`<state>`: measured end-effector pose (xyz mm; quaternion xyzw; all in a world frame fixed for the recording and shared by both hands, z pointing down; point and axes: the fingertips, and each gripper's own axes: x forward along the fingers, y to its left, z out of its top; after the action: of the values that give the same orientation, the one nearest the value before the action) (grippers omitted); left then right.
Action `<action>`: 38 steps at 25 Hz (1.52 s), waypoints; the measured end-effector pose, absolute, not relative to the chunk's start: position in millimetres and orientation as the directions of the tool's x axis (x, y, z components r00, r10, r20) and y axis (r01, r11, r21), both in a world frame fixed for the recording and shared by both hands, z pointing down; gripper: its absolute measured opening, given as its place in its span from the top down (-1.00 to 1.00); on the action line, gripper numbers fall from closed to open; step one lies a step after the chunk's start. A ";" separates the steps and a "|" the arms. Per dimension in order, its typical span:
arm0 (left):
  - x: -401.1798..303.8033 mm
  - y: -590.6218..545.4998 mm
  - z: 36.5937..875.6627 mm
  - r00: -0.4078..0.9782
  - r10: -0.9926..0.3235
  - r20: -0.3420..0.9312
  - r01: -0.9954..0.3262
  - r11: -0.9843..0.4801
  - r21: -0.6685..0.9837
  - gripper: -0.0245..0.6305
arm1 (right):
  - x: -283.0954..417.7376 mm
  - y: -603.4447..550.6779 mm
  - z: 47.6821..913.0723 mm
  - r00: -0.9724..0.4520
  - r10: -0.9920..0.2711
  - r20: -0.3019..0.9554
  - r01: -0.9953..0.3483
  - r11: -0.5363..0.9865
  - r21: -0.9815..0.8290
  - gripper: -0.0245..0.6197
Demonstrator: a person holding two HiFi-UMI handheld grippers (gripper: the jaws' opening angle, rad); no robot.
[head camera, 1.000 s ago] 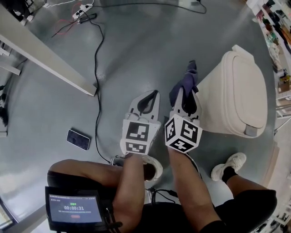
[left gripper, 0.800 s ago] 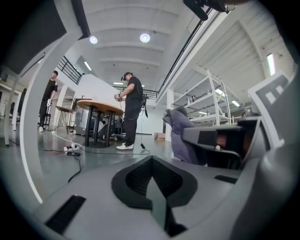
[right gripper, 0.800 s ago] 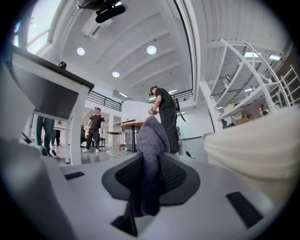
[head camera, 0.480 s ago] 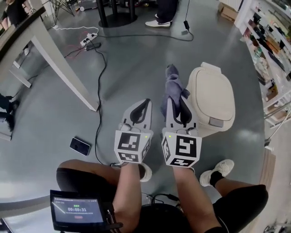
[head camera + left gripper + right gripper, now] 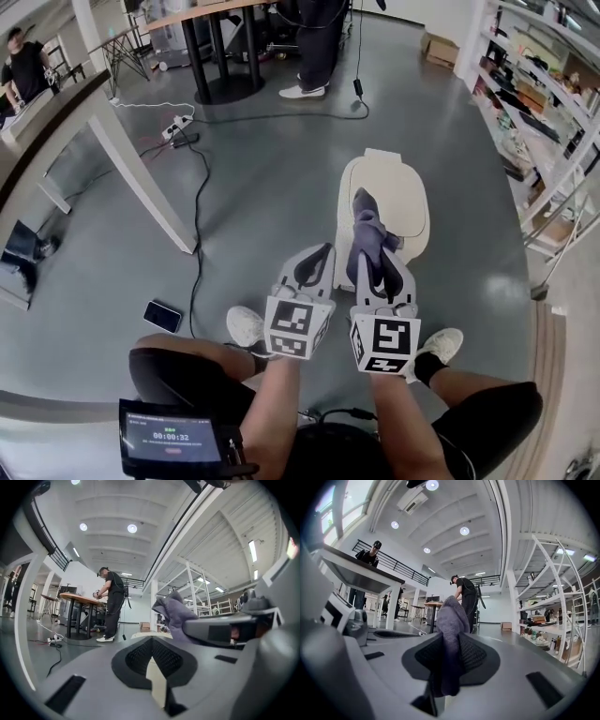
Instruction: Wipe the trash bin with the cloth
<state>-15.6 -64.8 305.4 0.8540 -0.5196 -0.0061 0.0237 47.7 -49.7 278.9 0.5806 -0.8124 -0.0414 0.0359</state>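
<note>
The cream bin (image 5: 401,190) stands on the grey floor (image 5: 272,159) with its lid down, toward the floor's right edge where the shelves (image 5: 553,112) run. The right tool (image 5: 377,274) is clenched on the purple cloth (image 5: 366,228). In the right gripper view the fabric is pinched between the two black pads and sticks up past their tips in a bunched fold. In the head view the cloth hangs over the bin's near end, but it is not clear whether it touches the lid. The left tool (image 5: 313,264) is just beside the right one, level with the bin's near left side. Its jaws are pressed together and hold nothing, and a strip of cream shows through the slit below the pads. A phone (image 5: 162,316) lies on the floor well to the left, near a black cable (image 5: 196,225). A white shoe (image 5: 438,345) rests near the bin's near end.
</note>
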 end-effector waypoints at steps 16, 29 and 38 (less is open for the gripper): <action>40.8 -24.9 320.6 0.532 -0.847 0.021 -0.847 -0.532 0.012 0.93 | 124.4 5.3 313.1 -0.298 -0.954 0.036 -0.951 0.300 0.070 0.65; 50.3 -24.8 329.7 0.532 -0.845 0.058 -0.846 -0.533 0.004 0.93 | 126.0 5.6 319.9 -0.269 -0.962 0.052 -0.955 0.273 0.115 0.65; 54.0 -25.2 333.0 0.534 -0.843 0.067 -0.845 -0.535 0.004 0.93 | 127.9 5.0 323.3 -0.264 -0.963 0.052 -0.957 0.269 0.112 0.65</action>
<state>54.0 -25.2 333.0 0.8757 -0.4817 0.0283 0.0181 127.9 5.0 323.3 0.6041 -0.7945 -0.0287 0.0546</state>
